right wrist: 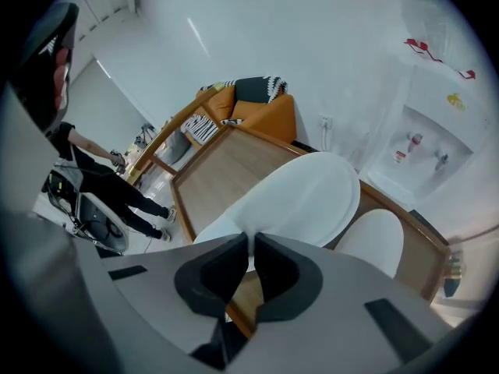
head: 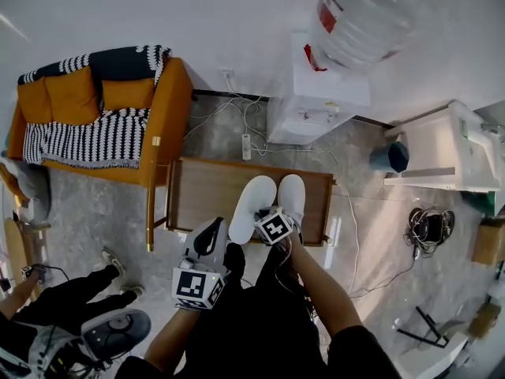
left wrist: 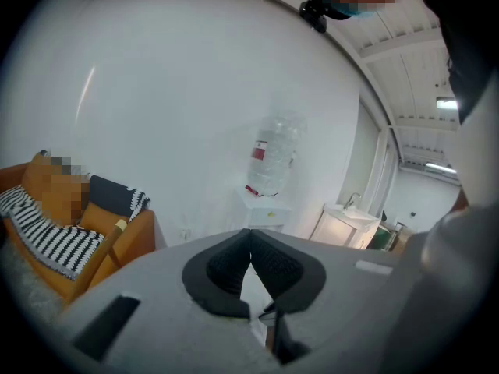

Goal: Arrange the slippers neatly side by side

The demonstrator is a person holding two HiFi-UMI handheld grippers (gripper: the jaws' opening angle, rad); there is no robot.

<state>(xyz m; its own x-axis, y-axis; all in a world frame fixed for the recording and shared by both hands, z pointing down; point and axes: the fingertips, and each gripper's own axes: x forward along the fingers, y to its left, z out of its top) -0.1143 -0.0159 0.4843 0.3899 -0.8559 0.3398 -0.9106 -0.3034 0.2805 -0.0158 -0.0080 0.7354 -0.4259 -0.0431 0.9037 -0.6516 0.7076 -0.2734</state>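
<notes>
Two white slippers lie side by side on a low wooden table (head: pixel 197 192), toes pointing away from me. My right gripper (head: pixel 263 219) points steeply down at the near end of the left slipper (head: pixel 252 202) and is shut on its thin heel edge. The right gripper view shows that slipper (right wrist: pixel 304 197) pinched between the pads of the right gripper (right wrist: pixel 251 244), with the other slipper (right wrist: pixel 374 240) just beside it. The right slipper (head: pixel 292 194) lies free. My left gripper (head: pixel 213 229) hovers off the table's near edge, left of the slippers. In its own view the left gripper (left wrist: pixel 250 244) is shut on nothing.
An orange sofa (head: pixel 162 109) with a striped blanket stands left of the table. A water dispenser (head: pixel 323 93) is behind it by the wall, with a power strip (head: pixel 246 144) and cables on the floor. A white cabinet (head: pixel 442 152) is at right. A person's legs (head: pixel 79 294) are at lower left.
</notes>
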